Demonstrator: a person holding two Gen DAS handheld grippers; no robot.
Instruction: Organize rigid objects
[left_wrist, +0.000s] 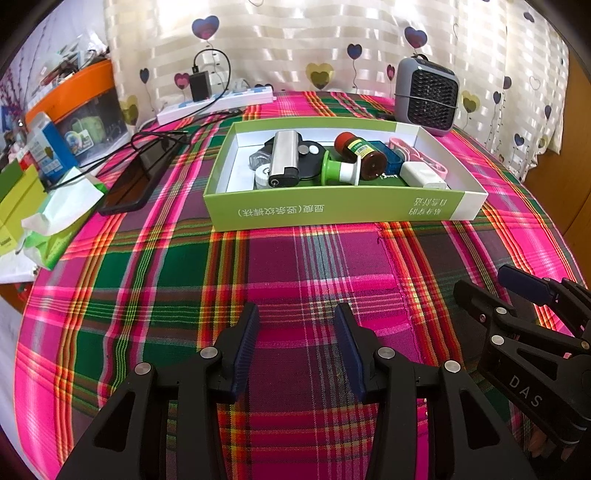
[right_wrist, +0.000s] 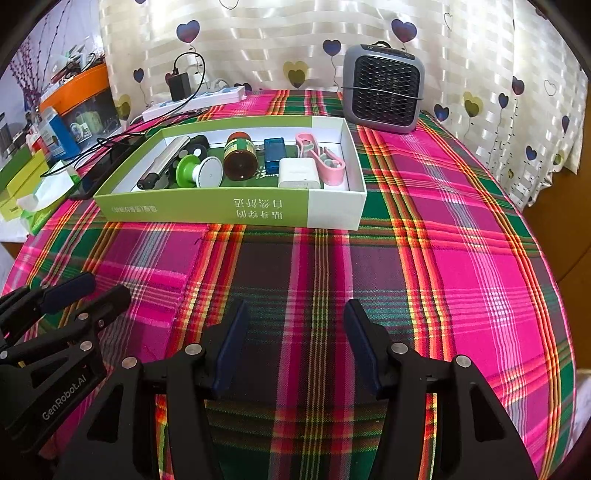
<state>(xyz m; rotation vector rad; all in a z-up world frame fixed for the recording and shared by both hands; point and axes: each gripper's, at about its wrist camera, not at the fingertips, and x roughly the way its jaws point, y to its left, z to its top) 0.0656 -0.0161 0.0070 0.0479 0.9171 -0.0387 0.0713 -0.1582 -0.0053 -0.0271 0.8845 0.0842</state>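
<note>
2 black claws are hanging side by side over the checked cloth (right_wrist: 461, 221): the left claw (left_wrist: 298, 343) and the right claw (right_wrist: 295, 339), each with 2 fingers faced in ribbed dark blue pads. Both are standing wide apart with nothing between the pads, only the woven pink, green and purple fabric below.

Farther back, 1 shallow cardboard box (right_wrist: 229, 212), green and white with printed characters on its front wall, is sitting on the cloth, well apart from both claws. The loose things are lying inside it: 1 brushed metal lighter (left_wrist: 283, 157) with a black end, 1 brown bottle (right_wrist: 240, 157) tipped on its side with a red cap, 1 green and white spool-shaped piece (right_wrist: 195, 171), 1 clear blue plastic case (right_wrist: 274, 153), 1 smooth white charger block (right_wrist: 298, 172), and 1 pink plastic clip (right_wrist: 325, 162) along the right wall.

Behind the box, 1 grey fan heater (right_wrist: 384, 90) with a honeycomb grille is standing upright. 1 white power strip (left_wrist: 218, 103) is lying at the back, and 1 dark phone (left_wrist: 136, 181) is lying flat to the left.
</note>
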